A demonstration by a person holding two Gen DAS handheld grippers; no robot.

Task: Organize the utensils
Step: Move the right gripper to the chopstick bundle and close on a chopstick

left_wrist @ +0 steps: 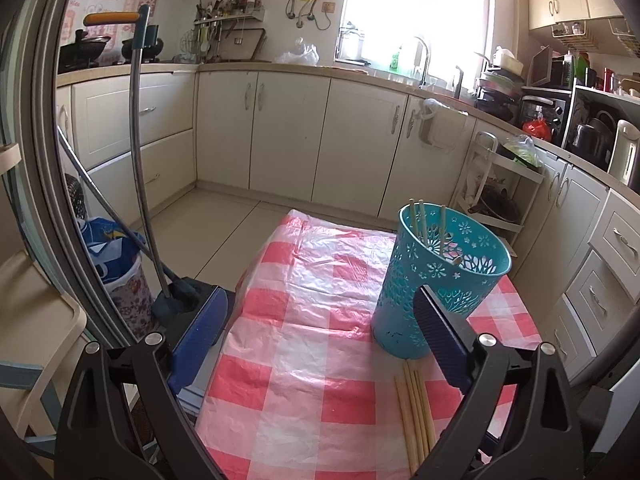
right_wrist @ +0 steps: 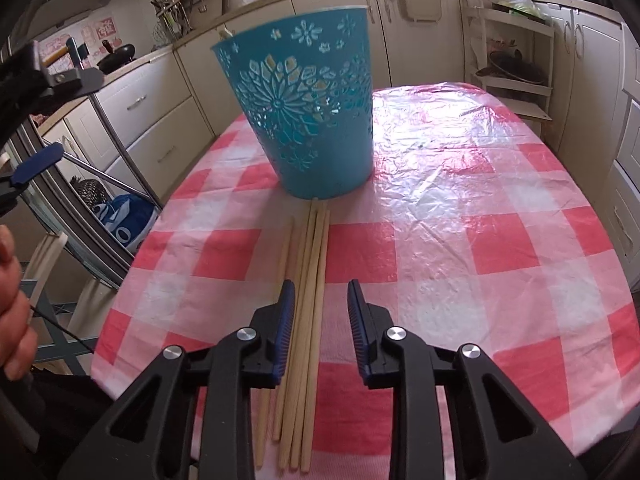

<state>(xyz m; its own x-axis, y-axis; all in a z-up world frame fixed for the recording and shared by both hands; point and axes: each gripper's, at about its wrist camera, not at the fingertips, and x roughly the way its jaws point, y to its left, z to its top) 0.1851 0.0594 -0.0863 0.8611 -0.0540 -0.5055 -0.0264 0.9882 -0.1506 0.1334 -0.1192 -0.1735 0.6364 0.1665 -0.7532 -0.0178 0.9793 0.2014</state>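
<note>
Low centre of the right wrist view: right gripper [right_wrist: 318, 300], black arms with blue ribbed pads, pointing down at a table under a red-and-white checked plastic tablecloth [right_wrist: 460, 240]. Jaws partly apart, not clamped on anything; three of the pale wooden chopsticks [right_wrist: 310, 280] lying between the pads, the left pad just beside the bundle, clear cloth showing before the right pad. One more chopstick lying left of the left pad, apart from the bundle. Far tips of the bundle reaching the foot of the turquoise plastic holder with cut-out flower patterns [right_wrist: 316, 112], upright in the upper centre of the frame. At the left edge, part of a person's hand [right_wrist: 12, 304]; above it, in the upper left, the blue pad and black frame of the other gripper.

Left wrist view: left gripper [left_wrist: 320, 312] spread wide with nothing between its pads, only checked cloth. Left pad over the table's left edge, right pad in front of the holder's lower wall; contact there not clear. Holder right of centre, several chopsticks standing inside against its far rim. Loose chopsticks at the lower right, partly hidden behind the right finger. Cream kitchen cabinets [left_wrist: 288, 132] across the background, bright window [left_wrist: 412, 4] at top centre.
</note>
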